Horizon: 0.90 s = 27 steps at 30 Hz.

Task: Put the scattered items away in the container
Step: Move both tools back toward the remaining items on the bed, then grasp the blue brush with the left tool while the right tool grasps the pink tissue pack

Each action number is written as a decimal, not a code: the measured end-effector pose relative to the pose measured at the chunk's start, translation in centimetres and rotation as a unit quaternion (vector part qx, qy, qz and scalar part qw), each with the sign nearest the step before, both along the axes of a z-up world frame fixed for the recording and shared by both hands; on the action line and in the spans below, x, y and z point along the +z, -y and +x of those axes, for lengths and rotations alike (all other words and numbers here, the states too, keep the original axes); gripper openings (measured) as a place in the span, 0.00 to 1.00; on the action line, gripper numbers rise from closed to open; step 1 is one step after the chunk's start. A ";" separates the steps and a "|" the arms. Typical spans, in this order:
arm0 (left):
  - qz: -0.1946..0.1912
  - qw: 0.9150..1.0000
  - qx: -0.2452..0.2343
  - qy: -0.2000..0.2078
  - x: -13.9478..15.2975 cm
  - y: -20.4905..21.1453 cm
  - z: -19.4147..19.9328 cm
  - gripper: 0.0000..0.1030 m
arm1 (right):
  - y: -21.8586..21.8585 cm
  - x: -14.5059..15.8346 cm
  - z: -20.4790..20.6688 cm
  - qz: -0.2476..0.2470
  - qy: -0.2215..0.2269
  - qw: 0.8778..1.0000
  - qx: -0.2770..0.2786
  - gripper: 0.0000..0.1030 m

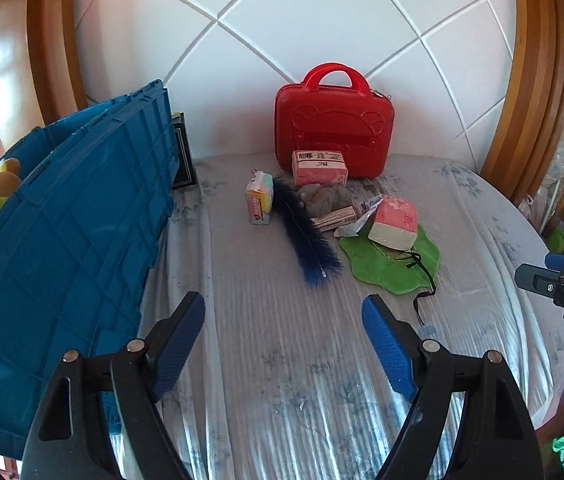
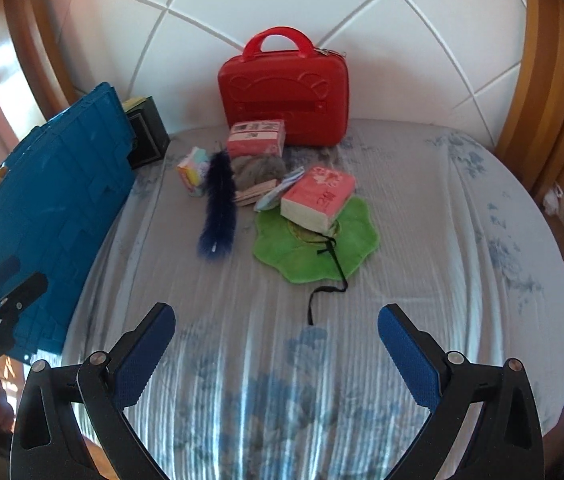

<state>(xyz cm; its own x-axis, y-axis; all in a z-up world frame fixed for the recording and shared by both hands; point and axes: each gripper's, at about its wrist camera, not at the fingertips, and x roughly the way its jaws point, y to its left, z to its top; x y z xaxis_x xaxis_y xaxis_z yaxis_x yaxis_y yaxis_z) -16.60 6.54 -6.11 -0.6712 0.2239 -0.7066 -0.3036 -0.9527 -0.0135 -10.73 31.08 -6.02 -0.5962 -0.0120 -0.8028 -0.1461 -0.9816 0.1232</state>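
A red carry case (image 1: 334, 128) (image 2: 284, 98) stands upright against the padded headboard. In front of it lie scattered items: a pink box (image 1: 319, 167) (image 2: 257, 138), a small colourful pack (image 1: 259, 198) (image 2: 192, 172), a dark blue furry tail (image 1: 306, 240) (image 2: 219, 208), grey fluff (image 1: 328, 196), a pink tissue pack (image 1: 396, 222) (image 2: 318, 196) and a green cloth (image 1: 392, 262) (image 2: 314, 248) with a black cord. My left gripper (image 1: 284, 304) hovers open over the bed, short of the pile. My right gripper (image 2: 275, 314) is open too, nothing between its fingers.
A large blue plastic crate (image 1: 65, 232) (image 2: 45, 208) stands on the left side of the bed, with a dark box (image 1: 183, 152) (image 2: 147, 132) behind it. The striped floral sheet (image 1: 282, 380) covers the bed. Wooden bed posts (image 1: 522, 80) frame the headboard.
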 end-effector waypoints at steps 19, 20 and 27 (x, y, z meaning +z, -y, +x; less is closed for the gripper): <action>-0.025 0.997 0.019 0.065 -5.6 -9.2 -12.4 0.78 | -7.9 -6.7 -13.0 -0.019 0.058 0.998 0.018 1.00; -0.029 0.997 0.020 0.070 -6.2 -9.6 -13.2 0.78 | -8.2 -7.2 -13.7 -0.020 0.064 0.998 0.016 1.00; -0.051 0.993 0.021 0.109 -10.6 -11.8 -18.8 0.78 | -9.4 -10.9 -18.8 -0.033 0.095 0.995 0.005 1.00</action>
<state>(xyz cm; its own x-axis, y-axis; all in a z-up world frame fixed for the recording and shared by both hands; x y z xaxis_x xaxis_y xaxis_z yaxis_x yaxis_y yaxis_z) -35.43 18.35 -16.69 -0.5076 0.1196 -0.8533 -0.2650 -0.9640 0.0225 -29.58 40.52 -16.96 -0.4338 -0.0737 -0.8980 -0.1634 -0.9737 0.1588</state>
